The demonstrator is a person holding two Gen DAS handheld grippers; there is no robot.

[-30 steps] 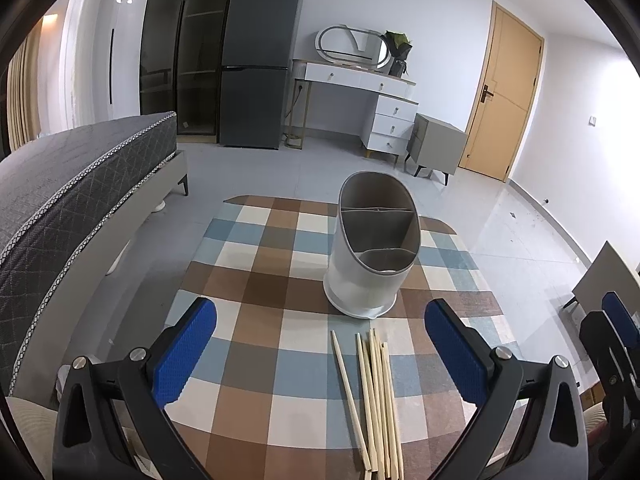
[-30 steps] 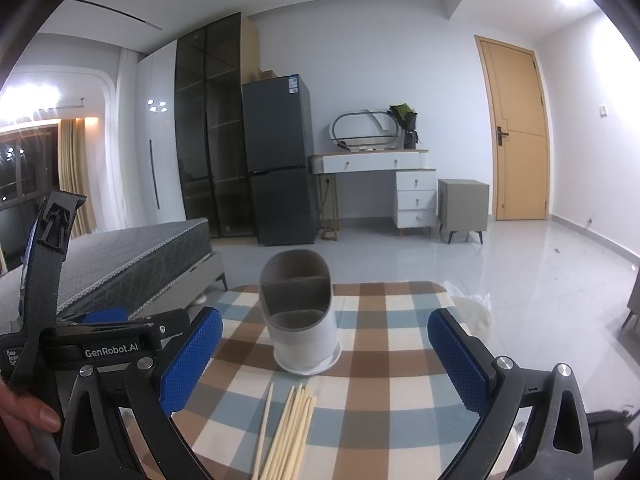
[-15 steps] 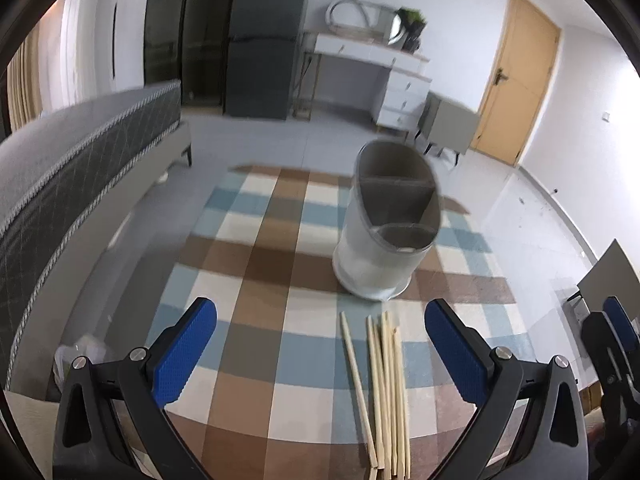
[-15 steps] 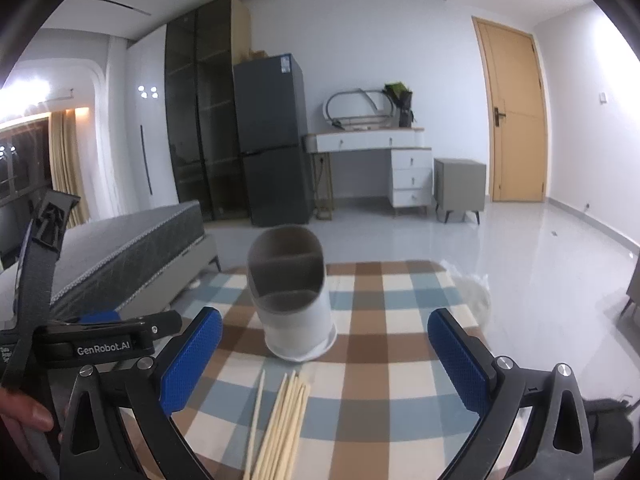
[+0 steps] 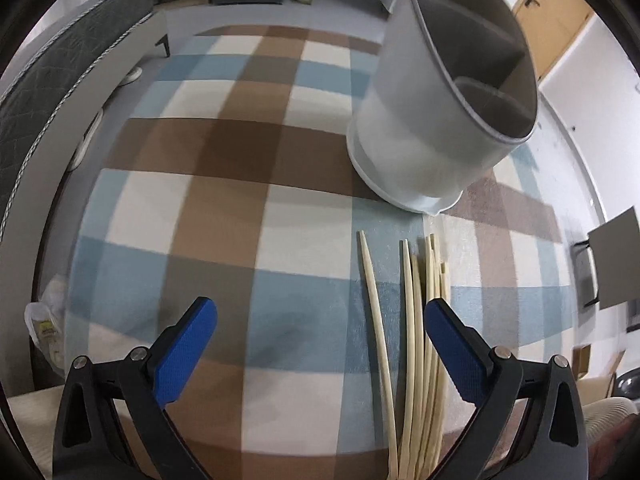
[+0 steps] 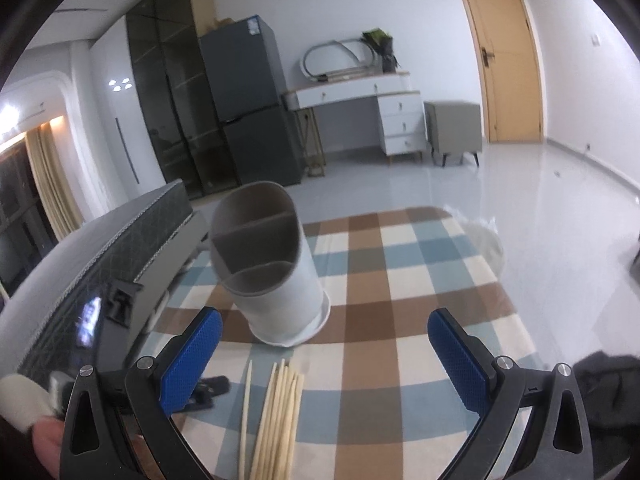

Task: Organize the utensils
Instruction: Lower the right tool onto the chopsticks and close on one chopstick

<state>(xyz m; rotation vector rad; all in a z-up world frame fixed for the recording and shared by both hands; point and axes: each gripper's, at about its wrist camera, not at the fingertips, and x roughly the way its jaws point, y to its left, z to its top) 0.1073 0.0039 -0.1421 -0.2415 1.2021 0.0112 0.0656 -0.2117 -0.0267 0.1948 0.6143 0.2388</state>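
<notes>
Now, chopsticks: pale wooden chopsticks [image 5: 416, 344] lie lengthwise toward the white oval plastic utensil holder [image 5: 436, 120], just short of it.
Nearer: my left gripper [image 5: 320, 344], jaws apart, empty.
Right gripper [image 6: 324, 356]: jaws apart, empty.

The near ends of the pale wooden chopsticks [image 5: 416, 360] run off the bottom edge in both wrist views, so their full length and count cannot be told. The white oval utensil holder with grey divided insert [image 5: 432, 120] is motion-blurred, its far rim cut by the top edge, and its compartment floors are hidden.
</notes>
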